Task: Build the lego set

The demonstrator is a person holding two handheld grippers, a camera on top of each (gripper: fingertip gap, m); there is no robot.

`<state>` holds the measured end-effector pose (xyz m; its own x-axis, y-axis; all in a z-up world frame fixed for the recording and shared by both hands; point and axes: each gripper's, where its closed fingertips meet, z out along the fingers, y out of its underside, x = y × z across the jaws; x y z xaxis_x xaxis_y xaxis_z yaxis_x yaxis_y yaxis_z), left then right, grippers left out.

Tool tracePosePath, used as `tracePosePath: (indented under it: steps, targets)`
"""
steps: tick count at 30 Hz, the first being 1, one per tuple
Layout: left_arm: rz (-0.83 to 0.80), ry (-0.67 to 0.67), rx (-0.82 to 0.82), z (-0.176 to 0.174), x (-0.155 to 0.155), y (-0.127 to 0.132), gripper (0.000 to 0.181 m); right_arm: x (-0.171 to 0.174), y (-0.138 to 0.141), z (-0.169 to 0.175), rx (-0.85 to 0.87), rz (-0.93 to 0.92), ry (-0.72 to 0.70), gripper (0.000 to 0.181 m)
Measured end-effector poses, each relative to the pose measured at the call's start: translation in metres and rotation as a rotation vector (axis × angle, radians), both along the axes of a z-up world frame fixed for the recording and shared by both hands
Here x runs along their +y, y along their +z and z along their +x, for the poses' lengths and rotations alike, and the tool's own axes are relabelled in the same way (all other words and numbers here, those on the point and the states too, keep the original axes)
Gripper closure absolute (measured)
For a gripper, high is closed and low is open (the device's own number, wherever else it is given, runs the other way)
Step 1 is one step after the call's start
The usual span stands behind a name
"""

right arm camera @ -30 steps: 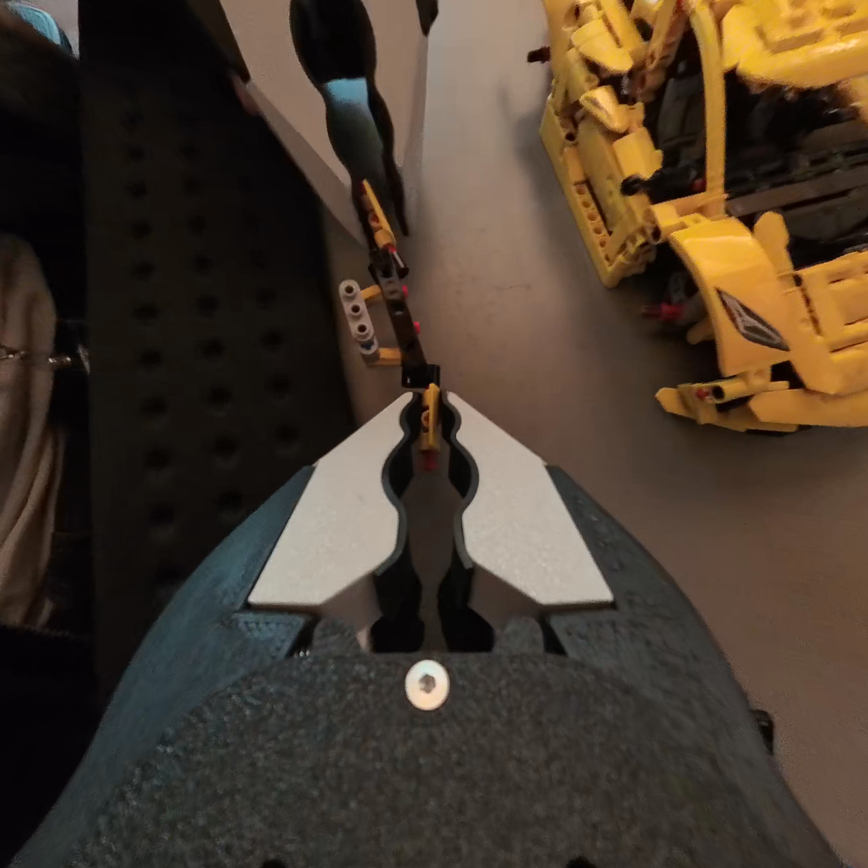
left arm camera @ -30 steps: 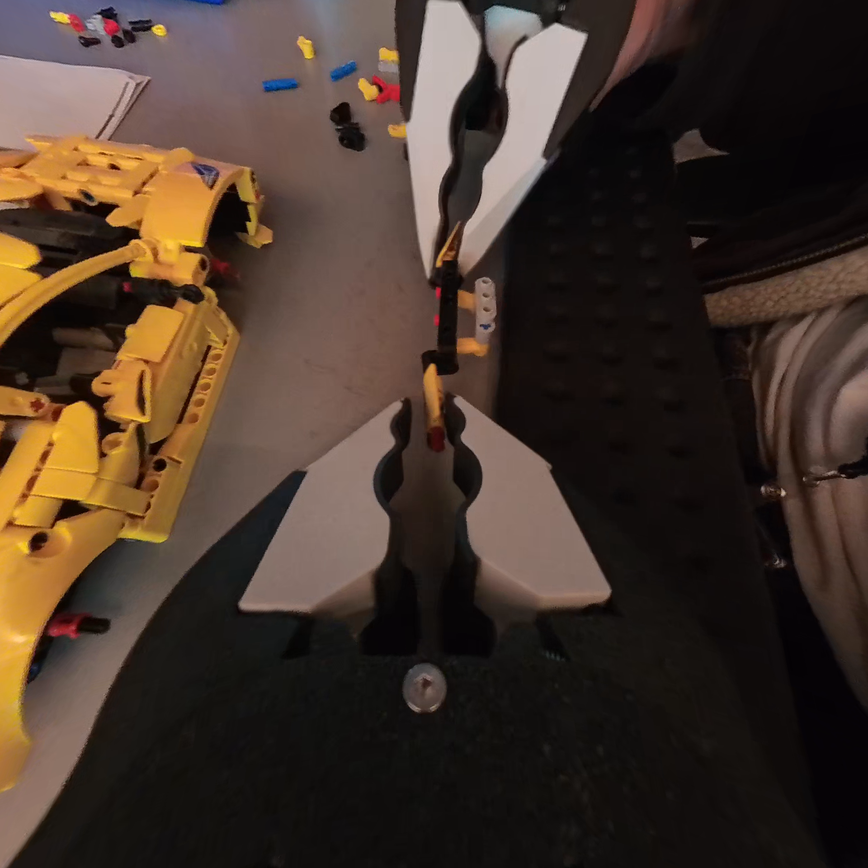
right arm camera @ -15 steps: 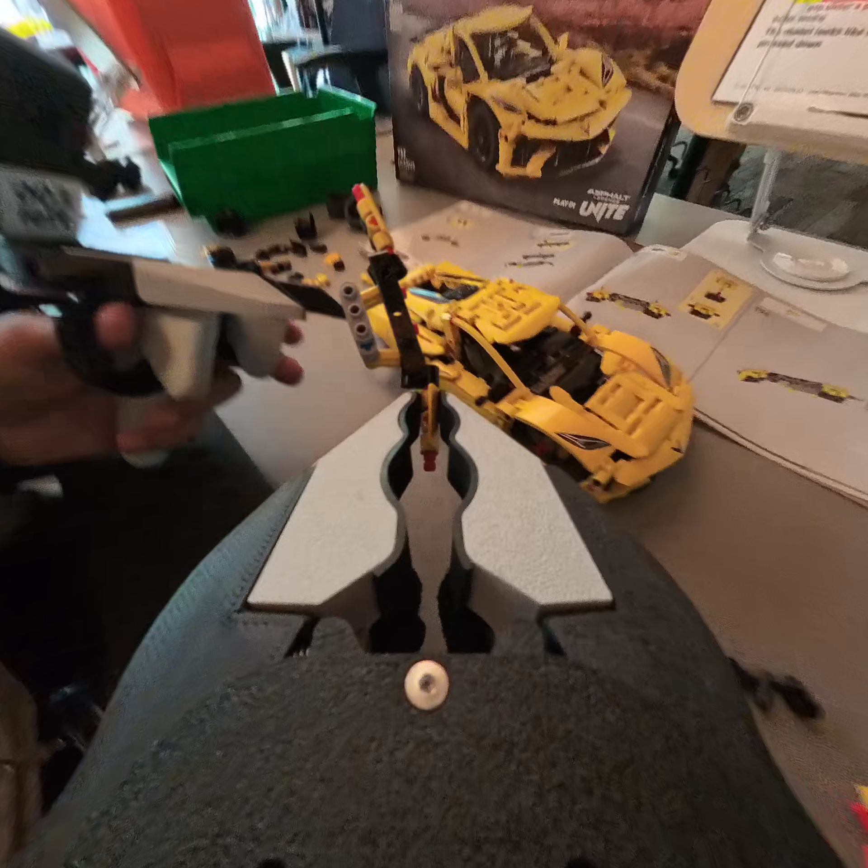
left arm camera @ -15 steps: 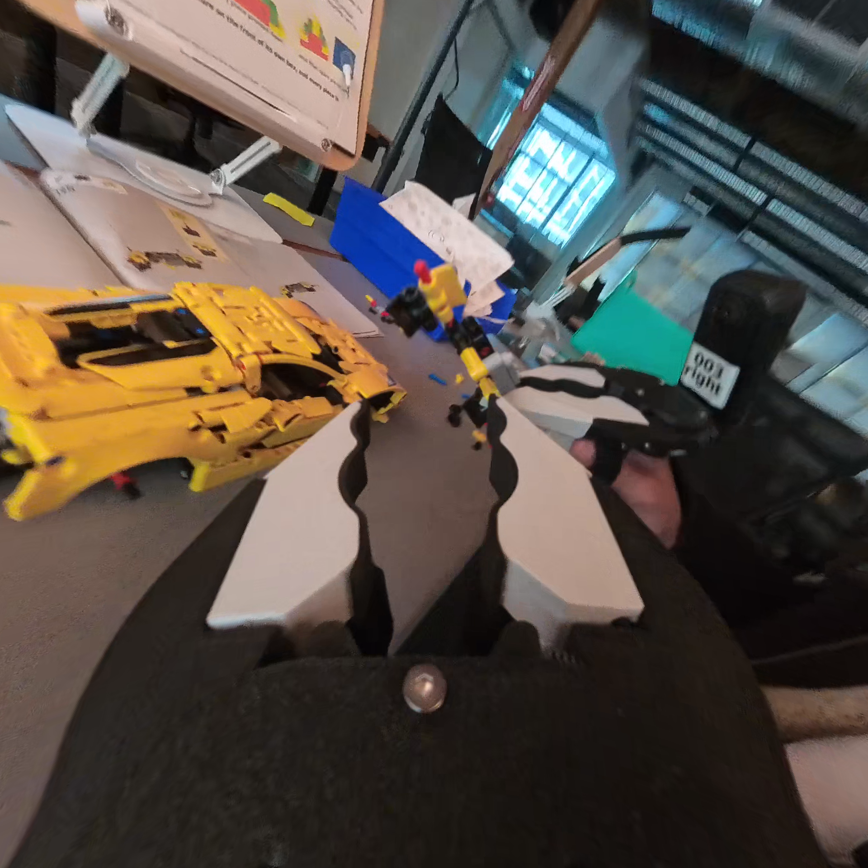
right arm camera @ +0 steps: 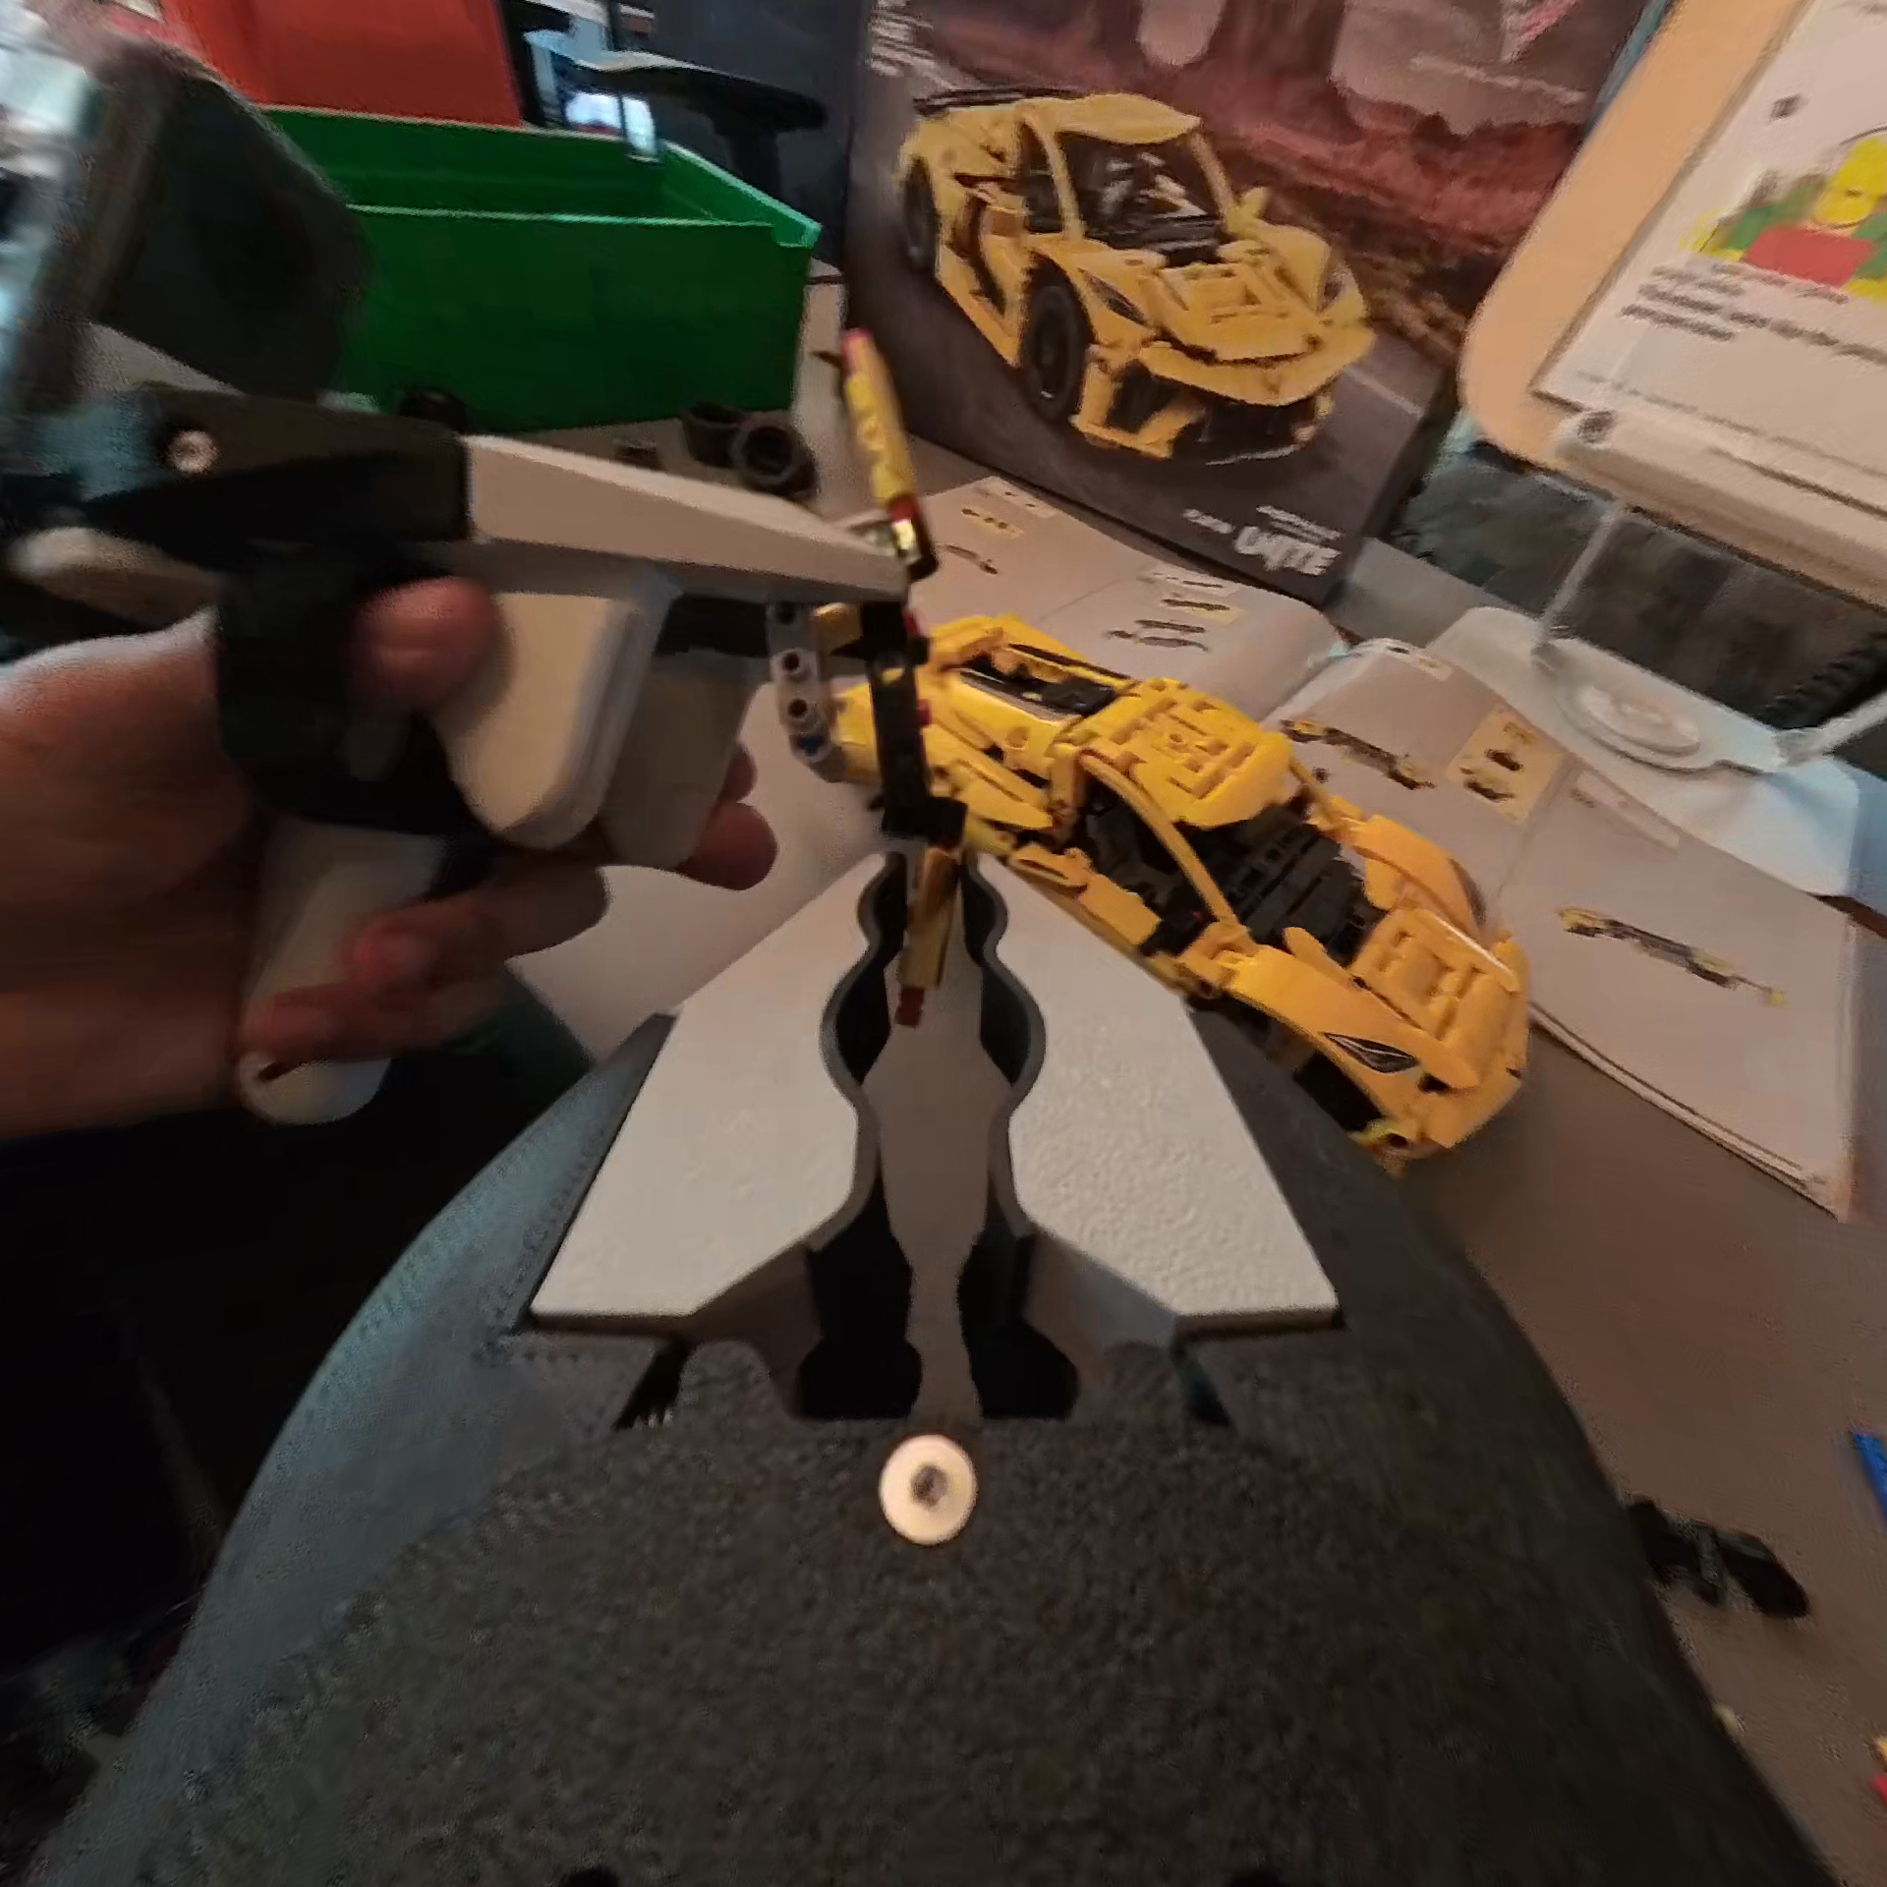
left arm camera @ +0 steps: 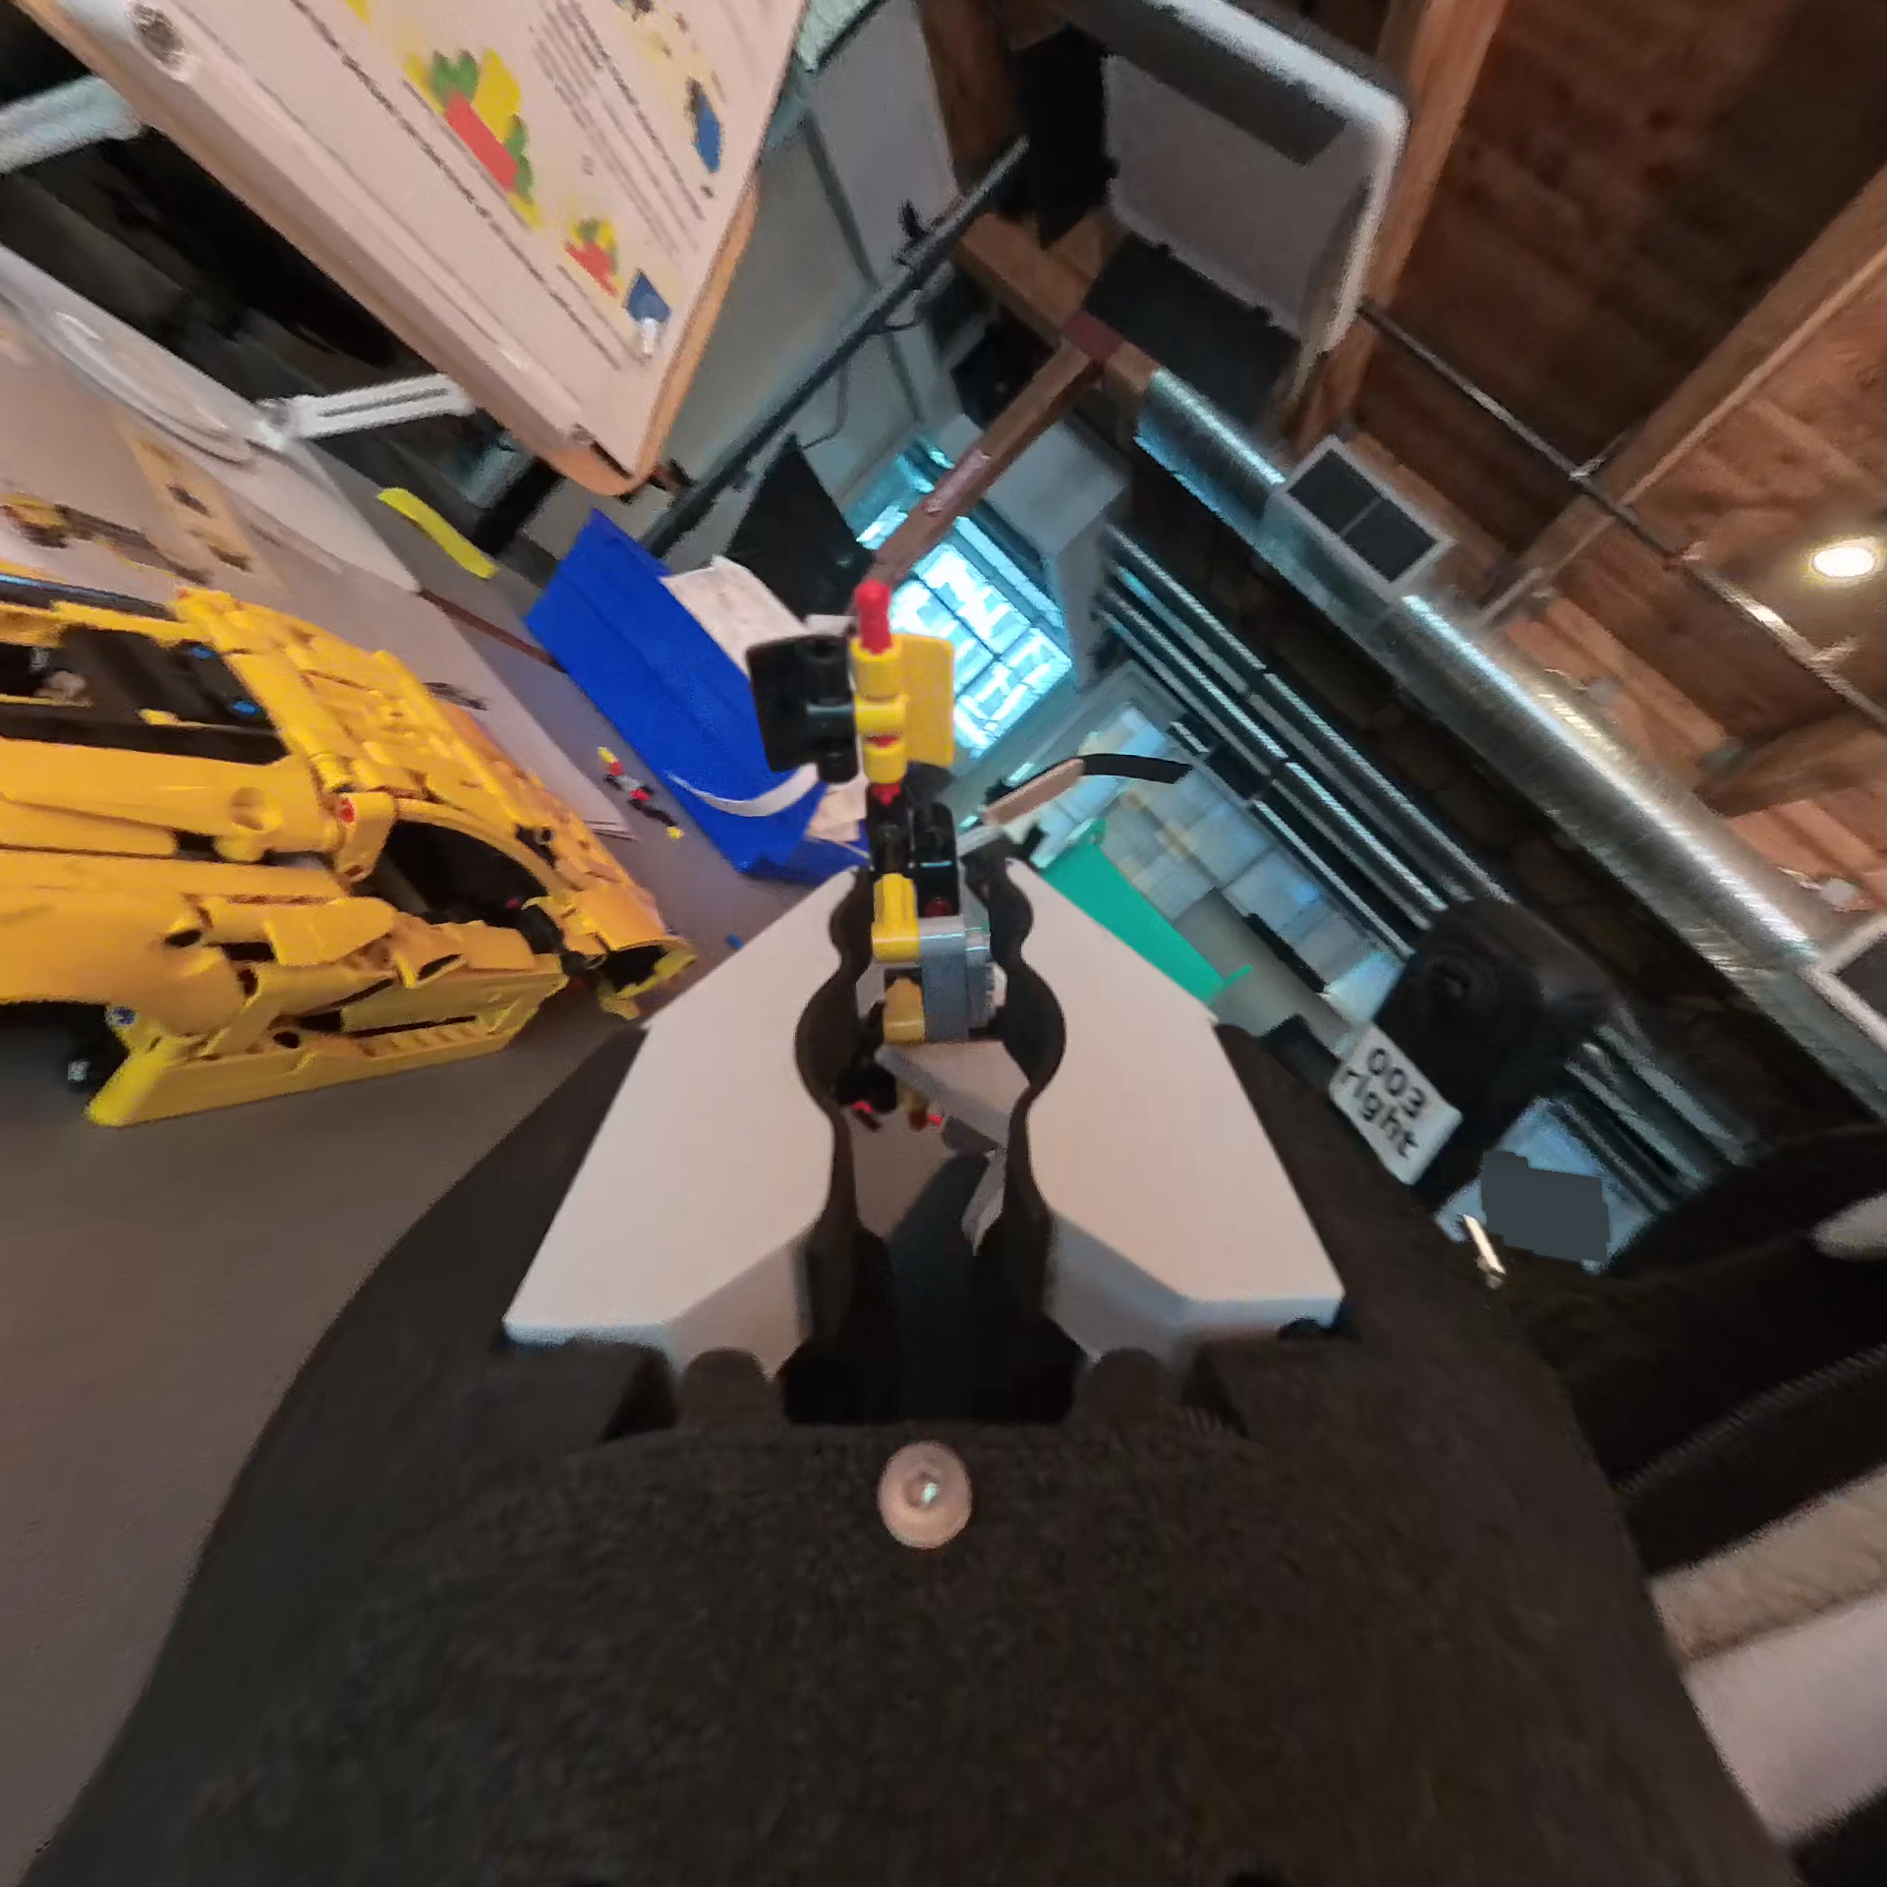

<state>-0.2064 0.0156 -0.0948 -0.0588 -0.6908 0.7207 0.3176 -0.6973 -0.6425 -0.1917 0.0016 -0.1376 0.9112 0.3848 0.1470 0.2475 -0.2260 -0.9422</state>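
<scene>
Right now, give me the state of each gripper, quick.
Left gripper: fingers part open around the small lego sub-assembly; whether they pinch it cannot be told.
Right gripper: shut on the sub-assembly's lower yellow end.

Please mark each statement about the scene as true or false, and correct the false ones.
1. The right hand-held gripper pinches the lower end of the small lego assembly. True.
2. The yellow lego car is lifted off the table. False: it rests on the grey table.
3. A green bin stands behind the left hand-held gripper in the right wrist view. True.
4. The lego box lies flat under the car. False: it stands upright behind the car.
5. The car already has its wheels on. False: its wheel arch is empty, and black tyres lie loose near the bin.
</scene>
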Motion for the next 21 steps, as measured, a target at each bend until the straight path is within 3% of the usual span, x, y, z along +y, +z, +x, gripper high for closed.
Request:
tracePosePath:
  steps: [4,7,9,13,16,21]
  targets:
    - [0.008,-0.270,-0.148,-0.014,-0.015,0.022,0.163,-0.022,0.025,-0.016,0.193,-0.049,0.223,0.152]
    - [-0.068,-0.542,-0.269,-0.028,-0.030,0.037,0.166,-0.059,0.073,-0.031,0.390,-0.092,0.663,0.147]
    - [-0.151,-0.667,-0.291,-0.030,-0.031,0.038,0.165,-0.069,0.086,-0.025,0.350,-0.099,0.862,0.141]
    - [-0.279,-0.807,-0.253,-0.023,-0.030,0.026,0.166,-0.017,0.079,-0.009,0.067,0.070,0.865,0.142]
    - [-0.332,-0.856,-0.232,-0.020,-0.032,0.016,0.166,0.002,0.066,-0.022,0.039,0.073,0.955,0.123]
    - [-0.393,-0.874,-0.200,-0.015,-0.031,0.004,0.166,0.012,0.042,-0.033,0.115,0.018,1.054,0.128]
